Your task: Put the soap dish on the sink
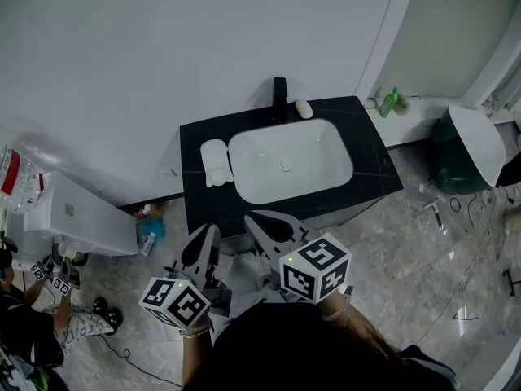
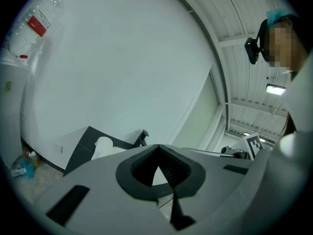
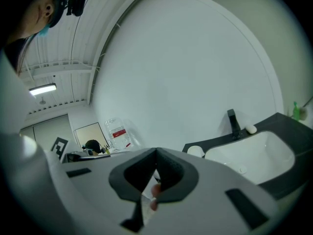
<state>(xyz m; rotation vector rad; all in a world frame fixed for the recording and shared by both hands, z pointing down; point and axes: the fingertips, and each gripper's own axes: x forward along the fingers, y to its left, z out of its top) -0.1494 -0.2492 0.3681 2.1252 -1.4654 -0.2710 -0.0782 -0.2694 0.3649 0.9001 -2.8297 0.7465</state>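
A white soap dish (image 1: 216,162) lies on the black vanity top (image 1: 370,149), just left of the white basin (image 1: 289,168). It also shows in the left gripper view (image 2: 101,146) and in the right gripper view (image 3: 195,151). A black faucet (image 1: 280,96) stands behind the basin, with a small white soap (image 1: 303,108) beside it. My left gripper (image 1: 212,231) and right gripper (image 1: 252,217) hang side by side in front of the vanity, apart from it. Both are shut with nothing between the jaws, as the left gripper (image 2: 157,146) and right gripper (image 3: 156,151) show in their own views.
A white cabinet (image 1: 77,218) stands at the left, with a clear jug (image 1: 16,173) and a person (image 1: 32,332) nearby. Small bottles (image 1: 149,228) sit on the floor by the vanity. A green bottle (image 1: 389,103) and a dark bin with a white lid (image 1: 468,149) are at the right.
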